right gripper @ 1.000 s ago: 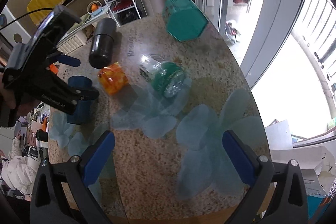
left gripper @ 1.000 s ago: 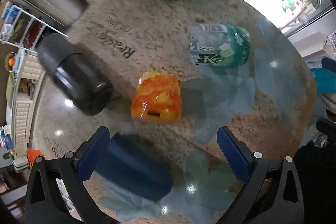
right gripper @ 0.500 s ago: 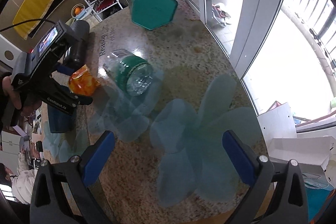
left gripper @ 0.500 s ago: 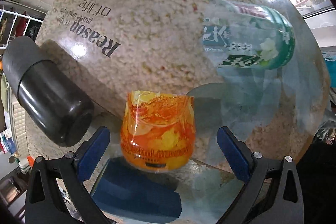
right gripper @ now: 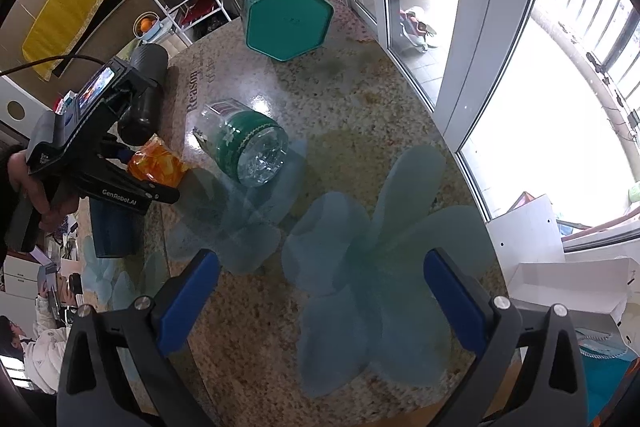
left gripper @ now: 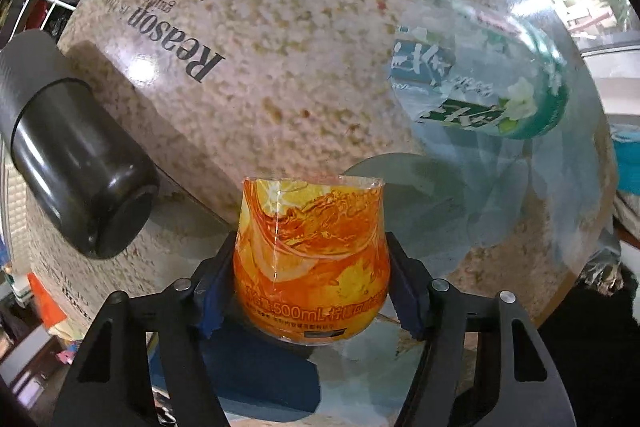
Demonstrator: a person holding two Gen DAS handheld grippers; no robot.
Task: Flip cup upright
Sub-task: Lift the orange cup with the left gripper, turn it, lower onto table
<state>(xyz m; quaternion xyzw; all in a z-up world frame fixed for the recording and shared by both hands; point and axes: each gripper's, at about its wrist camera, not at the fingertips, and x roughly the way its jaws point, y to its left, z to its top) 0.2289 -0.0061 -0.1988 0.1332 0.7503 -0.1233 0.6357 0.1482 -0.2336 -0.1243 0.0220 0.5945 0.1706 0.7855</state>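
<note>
An orange printed plastic cup (left gripper: 310, 259) lies on its side on the round stone table (left gripper: 280, 67), its base towards my left camera. My left gripper (left gripper: 310, 283) is shut on the cup, one blue pad on each side. The cup (right gripper: 158, 166) and the left gripper (right gripper: 132, 167) also show in the right wrist view. My right gripper (right gripper: 318, 293) is open and empty above the table's near part, over the pale blue flower print.
A green-labelled clear cup (left gripper: 484, 87) lies on its side to the right. A black flask (left gripper: 68, 163) lies to the left. A dark blue cup (right gripper: 114, 227) lies under the left gripper. A teal hexagonal box (right gripper: 286, 15) stands at the far edge.
My left gripper moved forward to the orange cup and closed on it. My right gripper stayed open and shifted only slightly.
</note>
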